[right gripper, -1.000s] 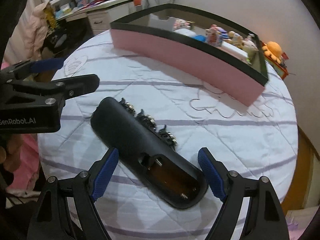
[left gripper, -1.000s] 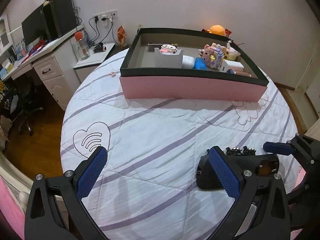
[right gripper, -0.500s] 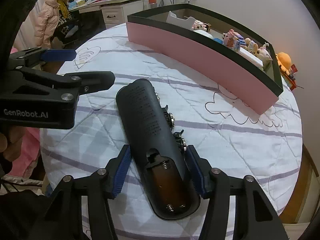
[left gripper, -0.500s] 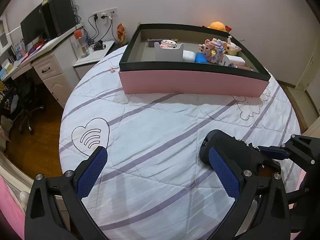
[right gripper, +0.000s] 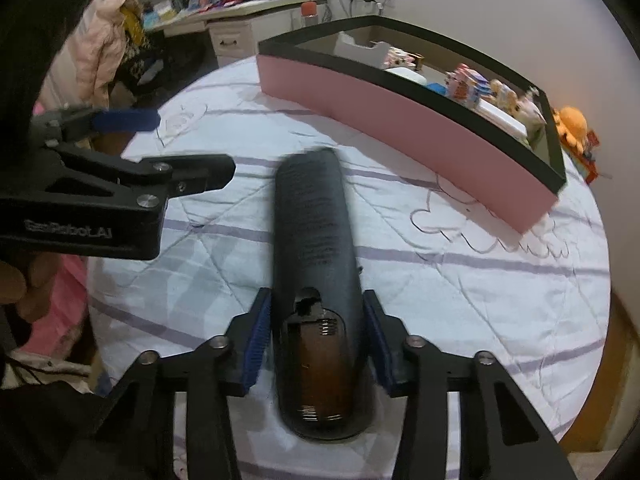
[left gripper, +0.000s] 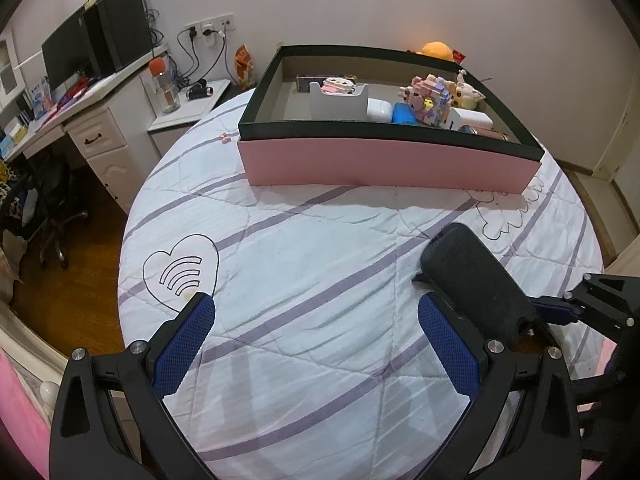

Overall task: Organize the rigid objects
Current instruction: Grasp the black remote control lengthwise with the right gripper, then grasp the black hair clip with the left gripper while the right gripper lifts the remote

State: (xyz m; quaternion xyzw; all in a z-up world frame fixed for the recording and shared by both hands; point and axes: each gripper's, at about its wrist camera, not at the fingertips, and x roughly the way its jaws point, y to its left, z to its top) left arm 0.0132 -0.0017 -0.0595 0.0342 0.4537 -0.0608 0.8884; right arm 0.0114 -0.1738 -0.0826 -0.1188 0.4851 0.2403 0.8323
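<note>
A long black remote control (right gripper: 314, 248) lies back side up, its open battery bay toward the camera, and is lifted off the quilted table. My right gripper (right gripper: 318, 344) is shut on its near end. The remote also shows in the left wrist view (left gripper: 474, 280), at the right, tilted up. My left gripper (left gripper: 316, 340) is open and empty above the table's near edge, to the left of the remote. The pink box with a black rim (left gripper: 384, 160) stands at the far side and holds several small items.
A round table with a white, purple-striped quilt (left gripper: 304, 264) fills both views. A white holder (left gripper: 338, 100), block toys (left gripper: 428, 98) and small cases sit inside the box. A desk with monitor (left gripper: 64, 56) and a chair (left gripper: 48, 200) stand at far left.
My right gripper closed on the remote's near end, turned it to point forward and lifted it off the quilt. The left gripper stayed open and rose slightly.
</note>
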